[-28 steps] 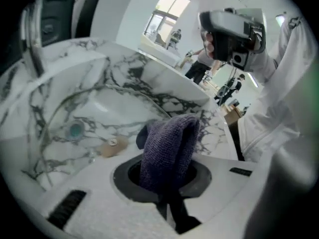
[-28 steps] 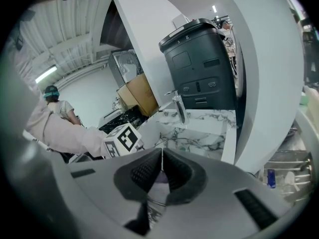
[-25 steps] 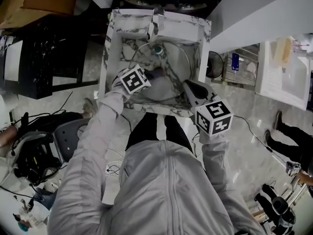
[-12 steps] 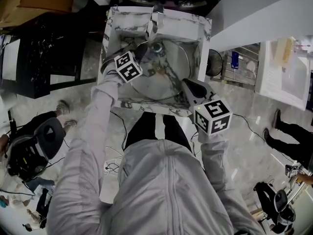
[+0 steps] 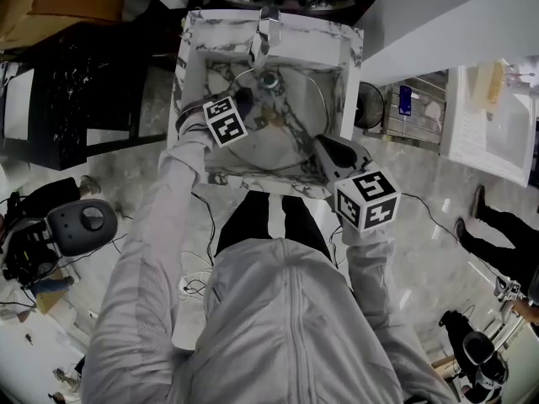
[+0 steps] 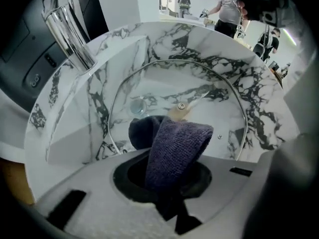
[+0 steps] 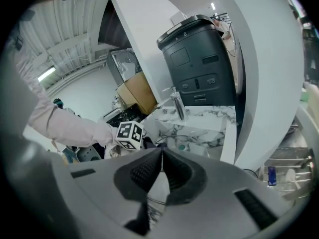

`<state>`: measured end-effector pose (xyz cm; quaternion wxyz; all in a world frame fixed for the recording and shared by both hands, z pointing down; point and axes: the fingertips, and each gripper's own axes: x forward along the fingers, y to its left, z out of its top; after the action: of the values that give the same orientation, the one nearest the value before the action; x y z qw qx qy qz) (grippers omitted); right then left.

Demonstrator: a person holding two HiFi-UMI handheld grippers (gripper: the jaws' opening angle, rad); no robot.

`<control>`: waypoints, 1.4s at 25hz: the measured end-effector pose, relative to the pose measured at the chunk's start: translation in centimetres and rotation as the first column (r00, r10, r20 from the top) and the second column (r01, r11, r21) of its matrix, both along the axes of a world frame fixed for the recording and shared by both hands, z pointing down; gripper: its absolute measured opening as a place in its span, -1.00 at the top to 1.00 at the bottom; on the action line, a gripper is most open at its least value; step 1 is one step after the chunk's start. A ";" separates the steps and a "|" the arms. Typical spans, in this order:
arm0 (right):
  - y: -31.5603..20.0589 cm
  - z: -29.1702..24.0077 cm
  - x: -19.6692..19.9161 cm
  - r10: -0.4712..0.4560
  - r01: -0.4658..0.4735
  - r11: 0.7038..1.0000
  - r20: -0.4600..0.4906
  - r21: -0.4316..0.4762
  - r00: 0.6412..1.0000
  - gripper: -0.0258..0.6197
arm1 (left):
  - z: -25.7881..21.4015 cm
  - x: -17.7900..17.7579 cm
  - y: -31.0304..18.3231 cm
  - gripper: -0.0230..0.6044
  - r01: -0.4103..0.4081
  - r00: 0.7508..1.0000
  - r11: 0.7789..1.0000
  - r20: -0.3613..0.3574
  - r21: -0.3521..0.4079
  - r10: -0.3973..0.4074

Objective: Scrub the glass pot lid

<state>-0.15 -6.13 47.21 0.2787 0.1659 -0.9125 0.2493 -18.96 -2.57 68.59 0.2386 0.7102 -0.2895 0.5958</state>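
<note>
The glass pot lid (image 5: pixel 290 141) rests tilted in the marble sink (image 5: pixel 189 53), steel rim up; its centre screw and tan knob (image 6: pixel 178 111) show in the left gripper view. My left gripper (image 5: pixel 240 103) is over the lid's far left part, shut on a folded dark purple cloth (image 6: pixel 174 146) that hangs over the glass (image 6: pixel 209 91). My right gripper (image 5: pixel 328 148) sits at the sink's near right corner, jaws shut on the lid's rim, which shows as a thin edge below the pads (image 7: pixel 144 173).
A chrome faucet (image 5: pixel 265 32) stands at the back of the sink, with the drain (image 5: pixel 269 80) below it. A black appliance (image 7: pixel 199 63) is behind the sink. A wire rack (image 5: pixel 417 108) and white counter lie to the right. Cables and a chair are on the floor at left.
My left gripper has carried the cloth from the sink's near edge towards the faucet and a little left across the lid. The right gripper has stayed put.
</note>
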 end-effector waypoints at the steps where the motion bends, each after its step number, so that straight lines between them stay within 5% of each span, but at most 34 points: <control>1: 0.0 0.0 0.0 -0.001 0.001 1.000 -0.001 -0.001 1.000 0.83 | 0.0 0.3 0.4 0.72 0.009 1.000 1.000 -0.020 -0.023 -0.010; 11: 0.5 0.0 -0.1 -0.018 0.018 1.000 0.001 -0.002 1.000 0.83 | -1.1 3.9 4.2 0.72 0.042 0.979 0.977 -0.186 -0.210 -0.082; 20: 0.8 0.0 0.2 -0.021 0.021 1.000 0.004 -0.005 1.000 0.83 | -1.3 7.5 6.1 0.72 0.033 0.955 0.954 -0.271 -0.298 -0.118; 35: 0.7 0.0 0.9 -0.009 0.009 1.000 0.003 -0.012 1.000 0.83 | -1.1 12.5 6.6 0.72 -0.030 0.936 0.952 -0.342 -0.305 -0.080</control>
<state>0.71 -5.40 47.24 0.2795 0.1596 -0.9122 0.2536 -6.48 4.04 67.46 0.4005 0.7556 -0.1560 0.4943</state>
